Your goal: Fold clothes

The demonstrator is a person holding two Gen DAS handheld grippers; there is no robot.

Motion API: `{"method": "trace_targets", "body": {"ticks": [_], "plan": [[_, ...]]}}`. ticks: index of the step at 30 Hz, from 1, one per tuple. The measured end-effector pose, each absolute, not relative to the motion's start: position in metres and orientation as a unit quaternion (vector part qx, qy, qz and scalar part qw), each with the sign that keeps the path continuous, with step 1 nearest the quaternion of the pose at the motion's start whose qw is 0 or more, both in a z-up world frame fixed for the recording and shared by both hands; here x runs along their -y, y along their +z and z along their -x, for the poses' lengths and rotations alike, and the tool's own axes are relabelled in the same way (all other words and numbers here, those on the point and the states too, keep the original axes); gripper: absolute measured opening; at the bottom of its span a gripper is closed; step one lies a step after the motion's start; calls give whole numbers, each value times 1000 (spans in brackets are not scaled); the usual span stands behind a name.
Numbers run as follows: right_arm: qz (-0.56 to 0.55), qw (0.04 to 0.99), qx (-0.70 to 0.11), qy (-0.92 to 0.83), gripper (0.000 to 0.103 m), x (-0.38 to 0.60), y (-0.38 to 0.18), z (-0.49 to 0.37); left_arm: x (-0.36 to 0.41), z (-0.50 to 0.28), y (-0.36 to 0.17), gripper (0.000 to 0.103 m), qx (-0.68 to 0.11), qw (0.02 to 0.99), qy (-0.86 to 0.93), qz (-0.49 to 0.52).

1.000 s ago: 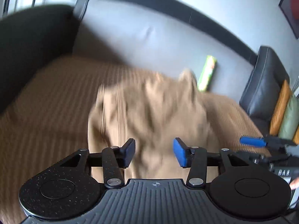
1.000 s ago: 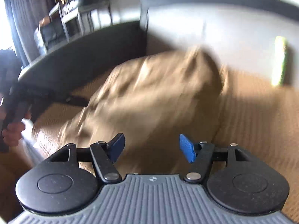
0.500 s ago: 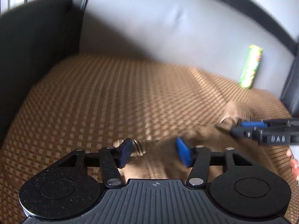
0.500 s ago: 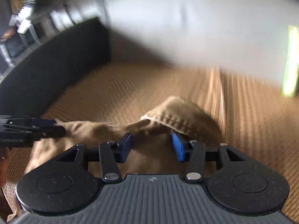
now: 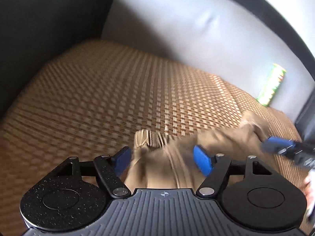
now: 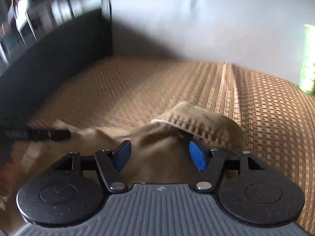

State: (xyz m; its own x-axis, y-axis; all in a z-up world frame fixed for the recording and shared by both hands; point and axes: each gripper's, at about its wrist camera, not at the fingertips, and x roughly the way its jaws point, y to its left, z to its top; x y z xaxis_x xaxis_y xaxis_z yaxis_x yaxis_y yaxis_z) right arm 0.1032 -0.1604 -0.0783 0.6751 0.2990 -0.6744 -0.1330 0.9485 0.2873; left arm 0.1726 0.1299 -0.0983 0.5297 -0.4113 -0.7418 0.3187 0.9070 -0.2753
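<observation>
Your left hand-held gripper (image 5: 162,159) sits low, blue fingers spread wide apart. Your right hand-held gripper (image 6: 160,154) matches: low, fingers parted. A blurred sliver of your right hand (image 5: 308,182) shows behind it.

Sofa with grey backrest (image 5: 177,29) across 12 o'clock, black armrest (image 5: 49,29) at 10 o'clock. Seat covered by brown woven mat (image 5: 118,98), sunlit toward 3 o'clock. Green tube (image 5: 272,87) leans on backrest at 2 o'clock.
</observation>
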Motion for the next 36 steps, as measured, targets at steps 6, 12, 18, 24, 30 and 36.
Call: {"method": "trace_targets", "body": {"ticks": [6, 12, 18, 24, 30, 36], "plan": [[-127, 911, -362, 151, 71, 169, -54, -5, -122, -81, -81, 79, -419, 871, -257, -29], [-91, 911, -375, 149, 70, 143, -71, 58, -104, -8, -106, 78, -414, 858, -276, -125], [-18, 920, -370, 126, 78, 102, -103, 85, -122, -8, -153, 83, -436, 864, -245, -53], [24, 923, -366, 118, 81, 88, -112, 81, -127, -11, -163, 91, -431, 871, -235, -32], [-13, 923, -363, 127, 80, 105, -98, 87, -134, 3, -136, 82, -419, 877, -235, 5], [-83, 931, -335, 117, 80, 138, -68, 113, -130, 13, -125, 76, -414, 874, -254, 10]]}}
